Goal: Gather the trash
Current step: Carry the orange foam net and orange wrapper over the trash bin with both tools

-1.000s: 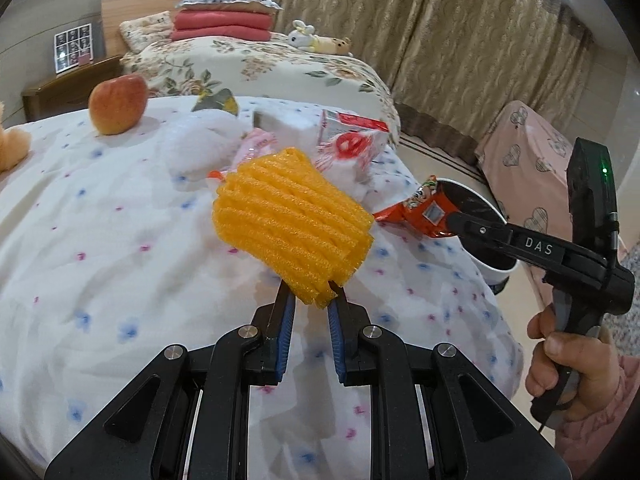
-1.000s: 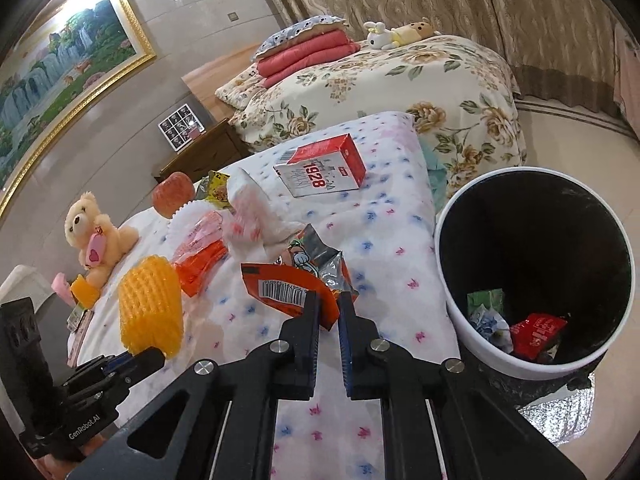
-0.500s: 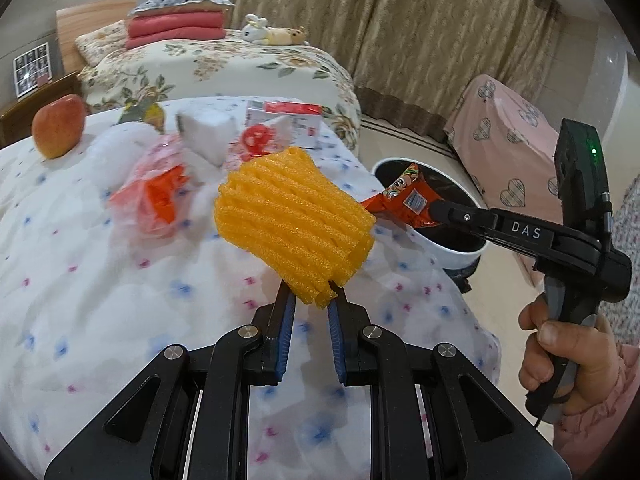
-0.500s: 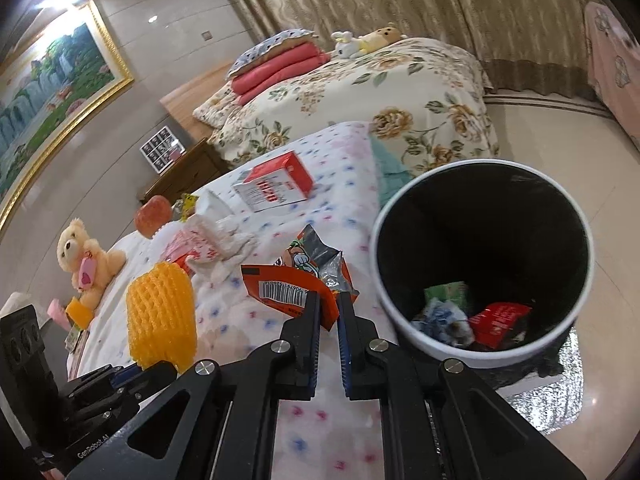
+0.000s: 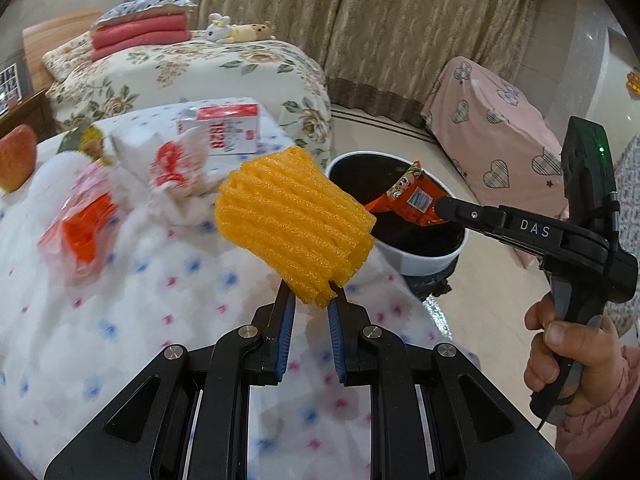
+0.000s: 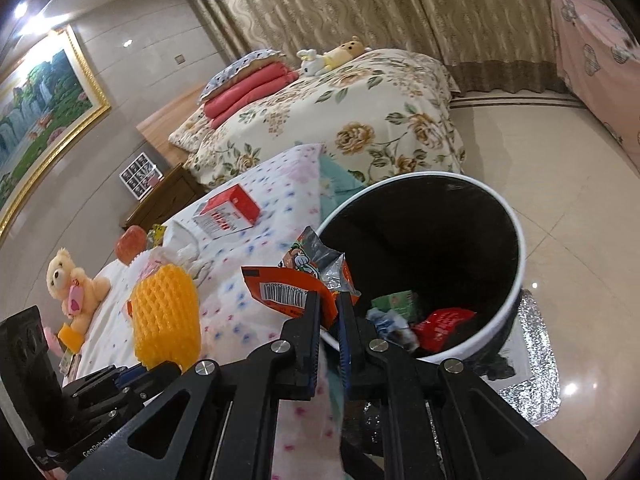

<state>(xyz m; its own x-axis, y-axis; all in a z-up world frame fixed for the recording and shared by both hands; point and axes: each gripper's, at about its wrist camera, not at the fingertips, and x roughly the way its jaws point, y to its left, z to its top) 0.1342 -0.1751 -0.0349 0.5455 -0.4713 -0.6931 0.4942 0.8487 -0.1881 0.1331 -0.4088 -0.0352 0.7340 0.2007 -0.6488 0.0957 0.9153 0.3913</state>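
My left gripper [image 5: 311,298] is shut on the lower corner of a ribbed orange foam sleeve [image 5: 292,224], held up over the bed's edge; the same orange foam sleeve [image 6: 166,320] shows at the left of the right wrist view. My right gripper [image 6: 329,300] is shut on an orange snack wrapper [image 6: 296,284] at the near rim of the white trash bin [image 6: 516,256], which has a black liner. In the left wrist view that snack wrapper [image 5: 412,200] hangs over the trash bin [image 5: 424,258]. Several wrappers lie at the bin's bottom.
On the dotted white bedspread [image 5: 120,320] lie a red and white carton [image 5: 224,130], a crumpled white and red wrapper [image 5: 176,168], an orange plastic bag [image 5: 80,224] and an apple [image 5: 16,158]. A teddy bear [image 6: 74,290] sits further back. A second, floral bed [image 6: 360,120] stands behind. The bin stands on tiled floor [image 6: 580,220].
Both grippers have swung right with their loads, off the middle of the bed towards the bin. The snack wrapper, earlier over the bedspread, now hangs at the bin's rim.
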